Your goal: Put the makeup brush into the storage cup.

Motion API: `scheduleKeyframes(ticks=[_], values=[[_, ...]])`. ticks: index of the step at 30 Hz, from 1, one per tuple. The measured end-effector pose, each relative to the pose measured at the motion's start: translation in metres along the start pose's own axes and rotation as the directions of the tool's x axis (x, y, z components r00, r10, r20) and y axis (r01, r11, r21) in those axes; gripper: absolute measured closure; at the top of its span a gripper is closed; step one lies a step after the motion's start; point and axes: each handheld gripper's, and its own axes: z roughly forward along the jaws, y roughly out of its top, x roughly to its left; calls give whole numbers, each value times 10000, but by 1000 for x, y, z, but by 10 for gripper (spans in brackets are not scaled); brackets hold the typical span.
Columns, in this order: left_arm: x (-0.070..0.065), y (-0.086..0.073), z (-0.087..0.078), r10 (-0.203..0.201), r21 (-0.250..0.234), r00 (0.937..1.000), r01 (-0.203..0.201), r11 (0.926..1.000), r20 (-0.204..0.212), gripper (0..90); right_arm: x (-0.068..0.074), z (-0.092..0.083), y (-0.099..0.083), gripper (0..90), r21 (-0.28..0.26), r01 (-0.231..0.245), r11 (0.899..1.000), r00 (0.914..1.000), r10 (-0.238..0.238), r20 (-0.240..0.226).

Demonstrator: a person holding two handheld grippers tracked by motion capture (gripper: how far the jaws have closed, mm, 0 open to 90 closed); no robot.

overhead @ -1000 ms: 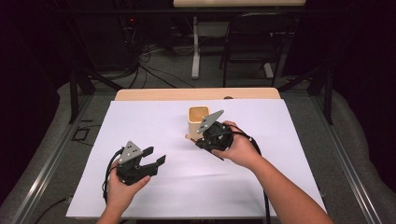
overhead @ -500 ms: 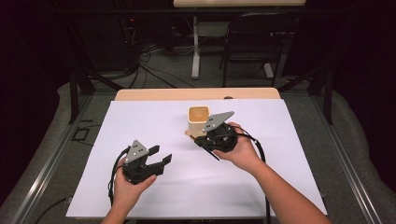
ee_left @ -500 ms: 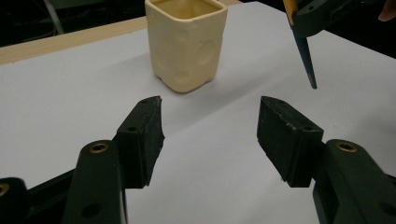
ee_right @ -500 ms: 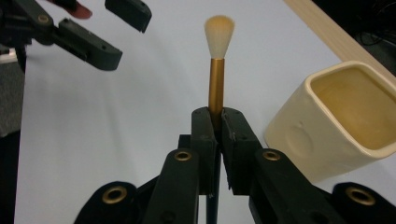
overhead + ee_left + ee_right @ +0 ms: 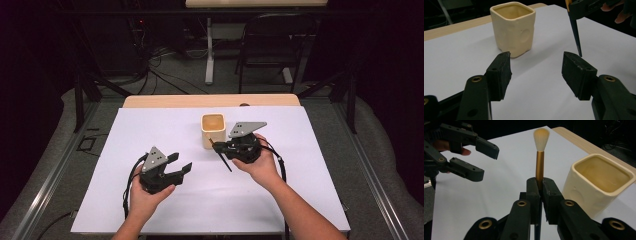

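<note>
Gripping a makeup brush [image 5: 540, 152] by its gold ferrule, the right tool [image 5: 539, 185] is clenched on it just beside the cream cup [image 5: 213, 130] on the white worktop [image 5: 310, 165]. The left tool [image 5: 535, 68] gapes empty nearby. The risk: tilt too fast and the brush could tip the cup over.

My desk [image 5: 150, 102]: light wood, white sheet [image 5: 150, 135] over it. Dark room past it. Black chair [image 5: 272, 47] upper right of centre, white leg of another table [image 5: 210, 50] top centre, cables [image 5: 160, 70] on grey floor [image 5: 170, 85].
</note>
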Motion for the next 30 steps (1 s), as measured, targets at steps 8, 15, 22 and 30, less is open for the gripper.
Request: scheduleKeyframes(ticks=[8, 15, 22, 30], values=[[-2, 3, 1, -241, -305, 9995, 246, 9992, 180, 437, 2, -3, -1, 839, -532, -249, 9983, 9990, 268, 352], [-5, 4, 2, -313, -371, 9991, 324, 9988, 281, 456, 5, 0, -3, 839, -1092, -570, 9924, 9962, 637, 592], [-7, 3, 2, -285, -511, 9991, 301, 9982, 323, 475, 9, 4, -9, 839, -1574, -931, 9831, 9918, 1055, 720], [-12, 1, 5, -314, -546, 9985, 338, 9979, 447, 488, 15, 9, -12, 839, -2135, -1260, 9688, 9864, 1453, 771]])
